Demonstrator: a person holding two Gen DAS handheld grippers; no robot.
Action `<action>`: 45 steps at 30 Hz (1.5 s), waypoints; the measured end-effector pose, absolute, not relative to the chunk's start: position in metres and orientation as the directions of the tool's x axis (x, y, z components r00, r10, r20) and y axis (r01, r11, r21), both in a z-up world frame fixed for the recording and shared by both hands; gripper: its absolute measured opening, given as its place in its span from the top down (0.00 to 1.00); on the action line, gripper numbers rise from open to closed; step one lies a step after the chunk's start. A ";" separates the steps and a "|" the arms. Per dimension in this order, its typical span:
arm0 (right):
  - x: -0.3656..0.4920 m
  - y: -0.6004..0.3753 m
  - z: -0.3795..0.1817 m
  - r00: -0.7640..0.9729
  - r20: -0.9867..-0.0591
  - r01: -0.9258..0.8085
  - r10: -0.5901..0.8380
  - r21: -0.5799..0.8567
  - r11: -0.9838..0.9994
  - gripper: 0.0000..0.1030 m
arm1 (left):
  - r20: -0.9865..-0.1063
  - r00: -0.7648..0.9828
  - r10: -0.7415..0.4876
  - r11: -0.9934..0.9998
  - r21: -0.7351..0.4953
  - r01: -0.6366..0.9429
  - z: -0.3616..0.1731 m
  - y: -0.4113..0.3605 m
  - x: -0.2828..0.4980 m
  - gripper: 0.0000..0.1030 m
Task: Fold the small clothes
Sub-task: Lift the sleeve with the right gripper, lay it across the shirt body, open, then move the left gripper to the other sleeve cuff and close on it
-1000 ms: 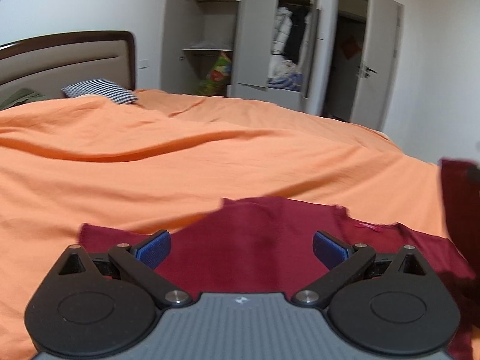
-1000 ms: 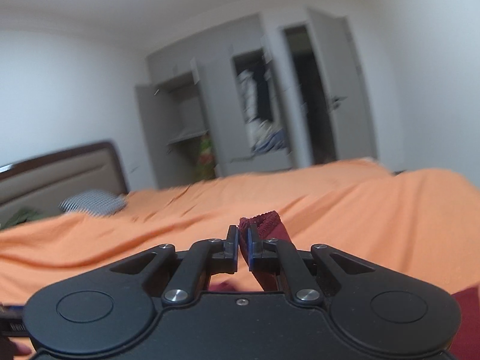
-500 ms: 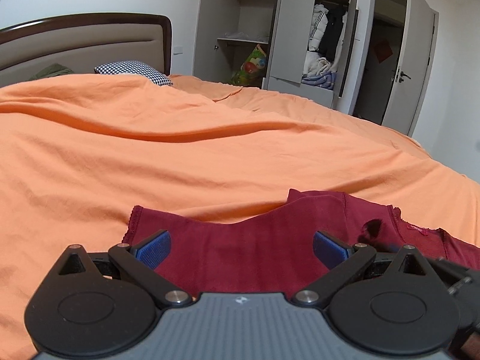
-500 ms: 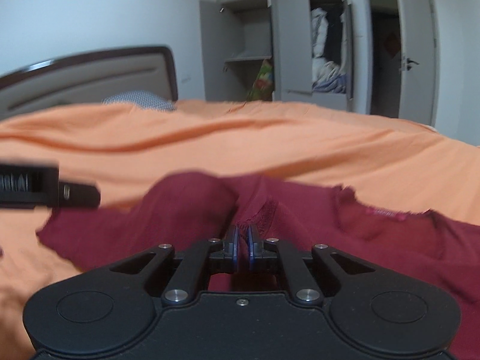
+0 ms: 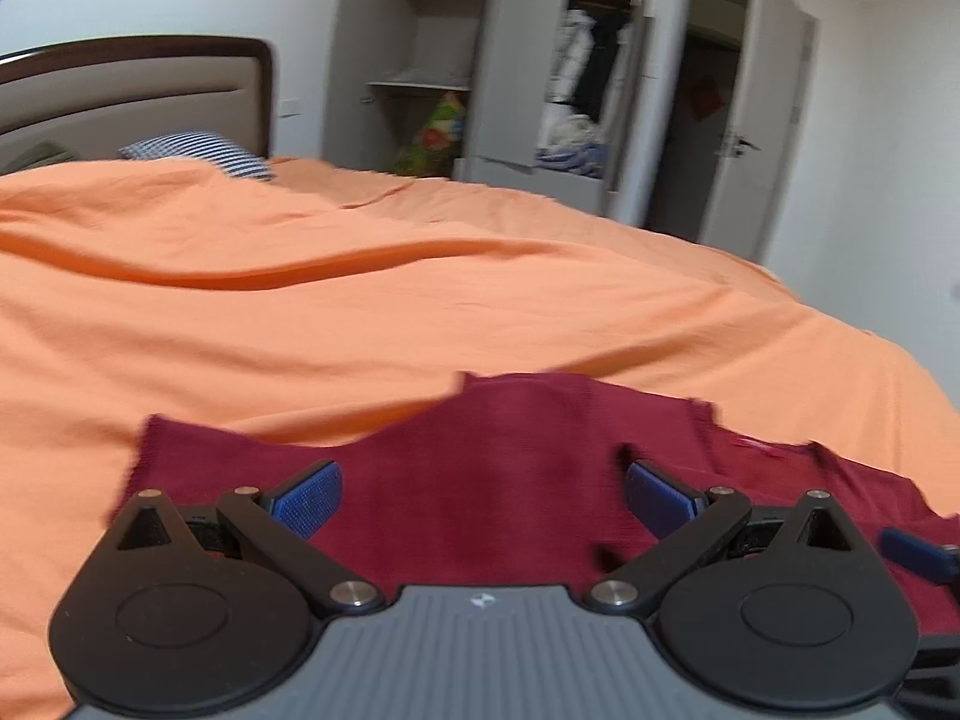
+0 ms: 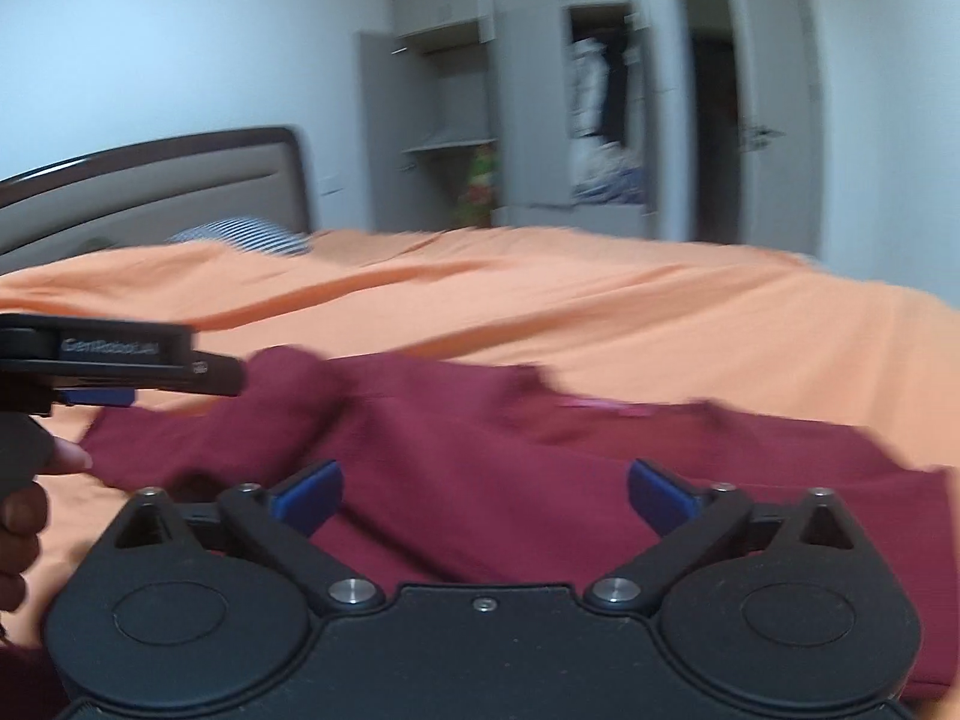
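Blue pads tip both tools. The right gripper [image 6: 483, 495] stands with its jaws spread wide and nothing between them, hovering just over the dark red garment [image 6: 480, 468]. The left gripper [image 5: 483, 495] is likewise spread wide and empty above the same cloth; in the right wrist view its body juts in from the left edge, with a hand [image 6: 24, 510] on its grip. The garment lies on the orange bedspread [image 5: 420, 312], one flap turned over onto the body and humped up, a pink label near its far edge. Judging by that, one fold looks laid but loose. Flattening it and the remaining folds seem left to do. Beyond are a striped pillow [image 5: 198, 150], a headboard [image 5: 132, 90] and an open wardrobe [image 5: 510, 60].
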State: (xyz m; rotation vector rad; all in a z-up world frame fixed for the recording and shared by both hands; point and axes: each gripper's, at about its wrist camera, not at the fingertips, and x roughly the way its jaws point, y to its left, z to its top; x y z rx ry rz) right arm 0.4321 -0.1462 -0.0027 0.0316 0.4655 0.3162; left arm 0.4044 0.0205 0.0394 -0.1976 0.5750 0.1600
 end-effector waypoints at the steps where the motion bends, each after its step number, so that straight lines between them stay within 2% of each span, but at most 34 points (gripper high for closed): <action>1: 0.429 -0.160 -0.003 0.861 -0.434 -0.254 0.266 0.086 0.963 0.01 | -0.548 0.833 0.075 0.974 -0.140 -0.180 0.039 0.012 0.406 0.00; 5: 0.422 -0.216 -0.011 0.901 -0.431 -0.056 0.048 -0.006 0.998 0.01 | -0.535 0.845 0.023 0.988 -0.115 -0.100 0.033 -0.023 0.418 0.00; 9: 0.435 -0.262 -0.029 0.881 -0.447 0.142 -0.157 -0.066 0.988 0.01 | -0.579 0.812 0.068 0.991 -0.057 -0.124 0.016 -0.053 0.435 0.00; 18: 0.465 -0.318 -0.066 0.767 -0.520 0.351 -0.377 -0.152 0.924 0.01 | -0.626 0.755 0.195 0.974 0.032 -0.225 -0.022 -0.062 0.447 0.00; 23: 0.449 -0.330 -0.072 0.774 -0.524 0.377 -0.354 -0.069 0.924 0.01 | -0.596 0.771 0.224 0.973 0.091 -0.212 -0.032 -0.066 0.441 0.00; 29: 0.407 -0.313 -0.048 0.827 -0.482 0.307 -0.289 -0.043 0.951 0.01 | -0.593 0.787 0.169 0.985 0.064 -0.163 -0.019 -0.057 0.430 0.00; 32: 0.385 -0.299 -0.048 0.834 -0.486 0.259 -0.259 -0.069 0.963 0.01 | -0.592 0.791 0.153 0.986 0.036 -0.163 -0.012 -0.050 0.419 0.00; 37: 0.371 -0.285 -0.064 0.809 -0.513 0.260 -0.286 -0.124 0.958 0.01 | -0.584 0.802 0.129 0.987 -0.001 -0.160 0.001 -0.040 0.397 0.00; 45: 0.373 -0.284 -0.073 0.812 -0.503 0.263 -0.295 -0.136 0.955 0.00 | -0.591 0.784 0.189 0.959 -0.061 -0.277 0.019 0.008 0.363 0.00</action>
